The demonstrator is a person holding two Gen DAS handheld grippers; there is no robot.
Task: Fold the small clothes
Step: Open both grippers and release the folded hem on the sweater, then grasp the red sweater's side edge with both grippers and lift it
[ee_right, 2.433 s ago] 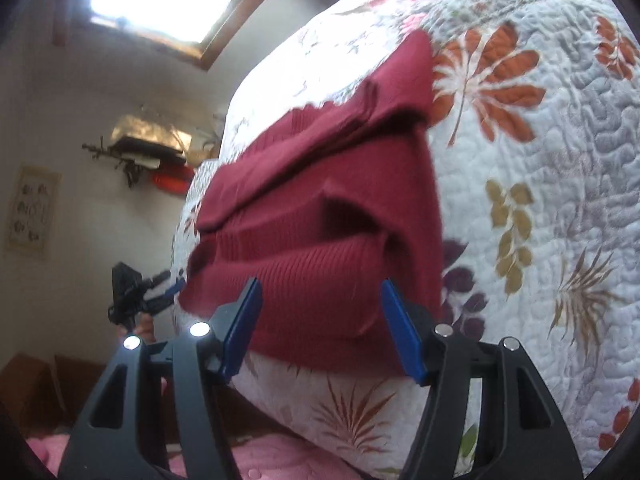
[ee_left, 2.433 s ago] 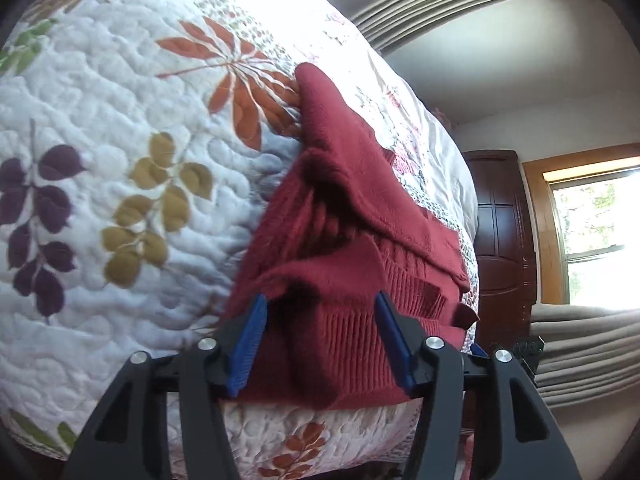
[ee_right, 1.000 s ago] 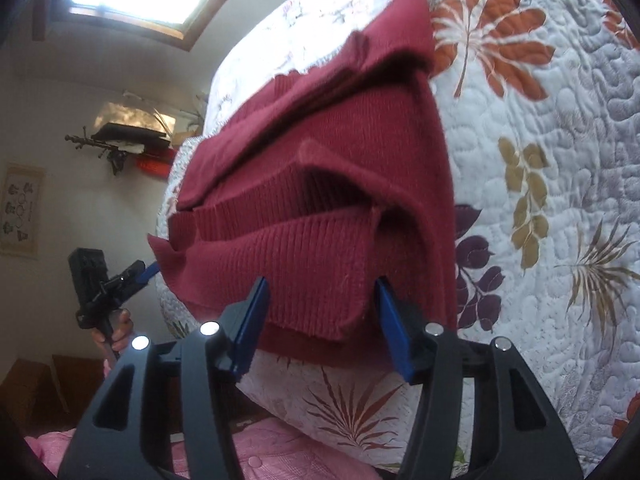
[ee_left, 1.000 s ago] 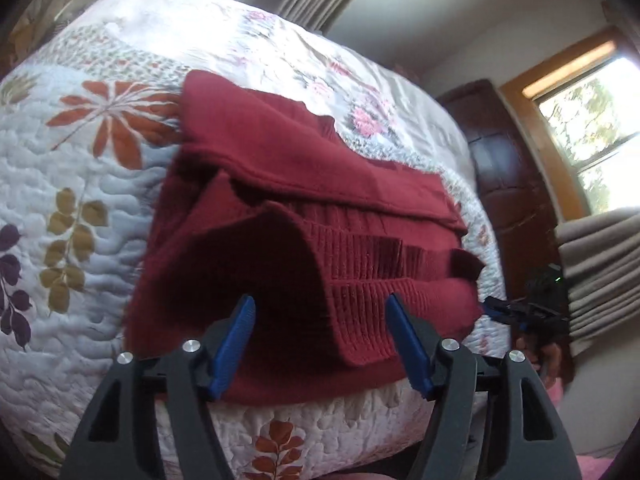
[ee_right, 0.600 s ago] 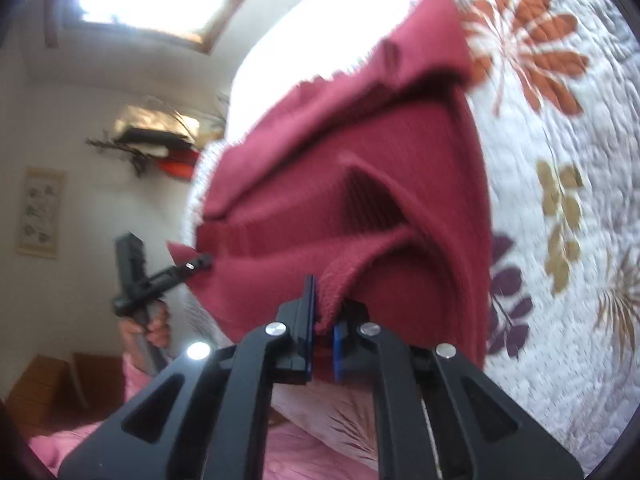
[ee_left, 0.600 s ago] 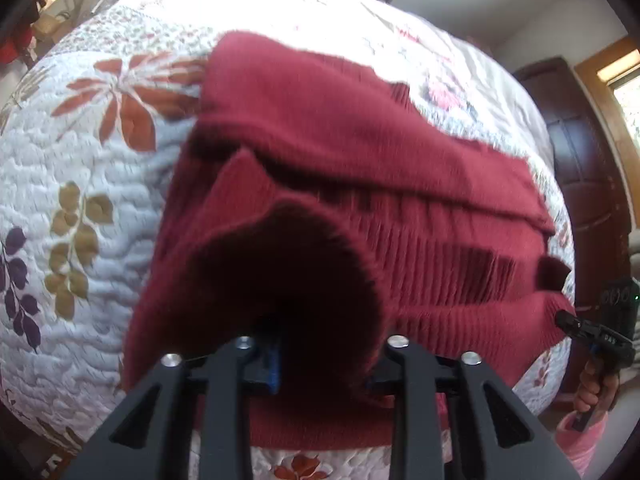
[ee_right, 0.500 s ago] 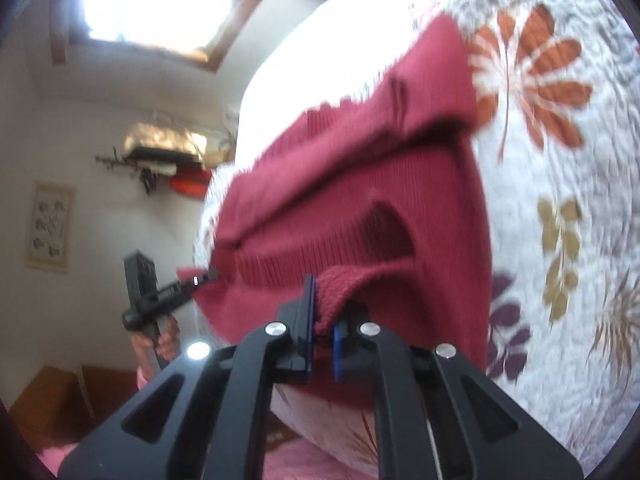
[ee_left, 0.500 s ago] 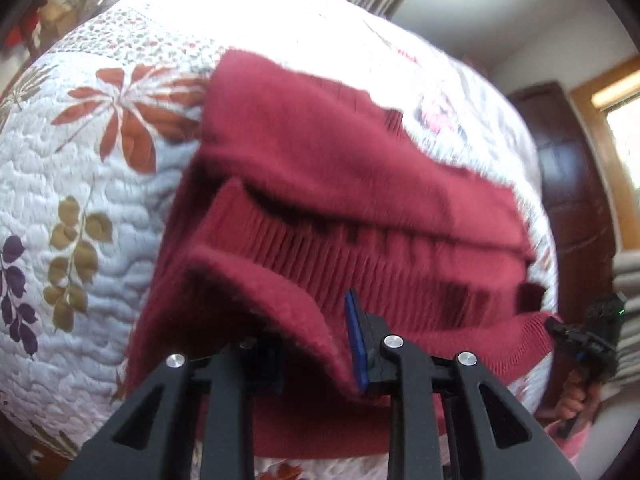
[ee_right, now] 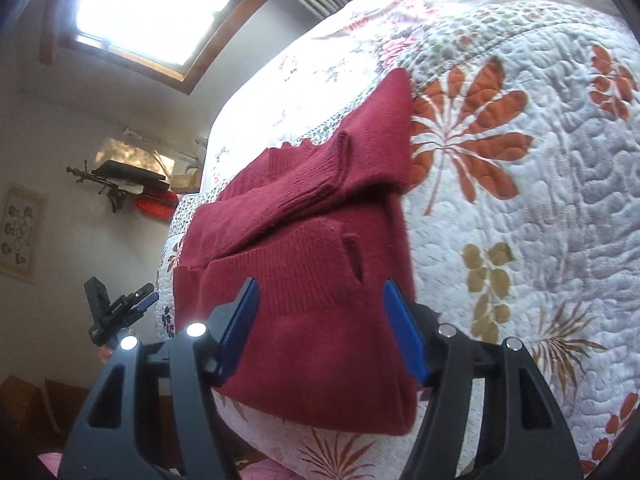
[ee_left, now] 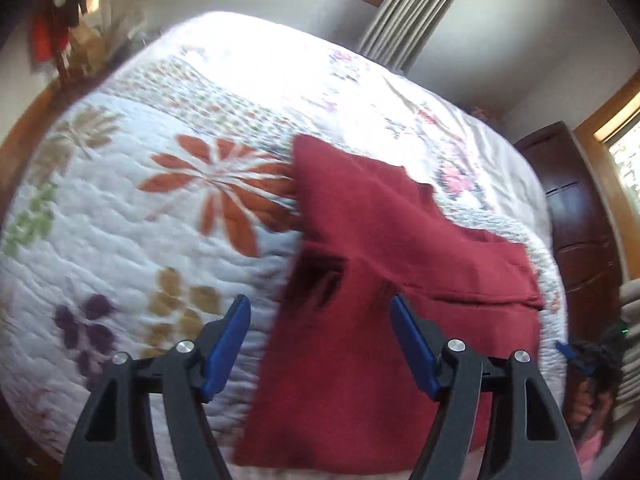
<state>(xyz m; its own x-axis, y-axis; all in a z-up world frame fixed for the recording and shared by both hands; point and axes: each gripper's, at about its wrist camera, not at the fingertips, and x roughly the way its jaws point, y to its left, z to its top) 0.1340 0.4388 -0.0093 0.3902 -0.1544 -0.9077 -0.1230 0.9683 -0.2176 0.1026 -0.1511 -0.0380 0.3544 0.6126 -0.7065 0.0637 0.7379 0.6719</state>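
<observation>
White quilted bedspread with leaf prints point(ee_left: 120, 240) carries the folded dark-red knitted sweater point(ee_right: 312, 280) near its front edge. Left gripper point(ee_left: 320, 340) and right gripper point(ee_right: 320, 320) hover over the sweater, both with jaws apart, holding nothing.

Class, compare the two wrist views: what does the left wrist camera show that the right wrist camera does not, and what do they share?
Only the left wrist view shows a dark wooden door and a grey curtain. Only the right wrist view shows a bright window, a framed picture and the sweater's ribbed cuff. Both show the folded red sweater on the leaf-print quilt, with the left gripper and right gripper open.
</observation>
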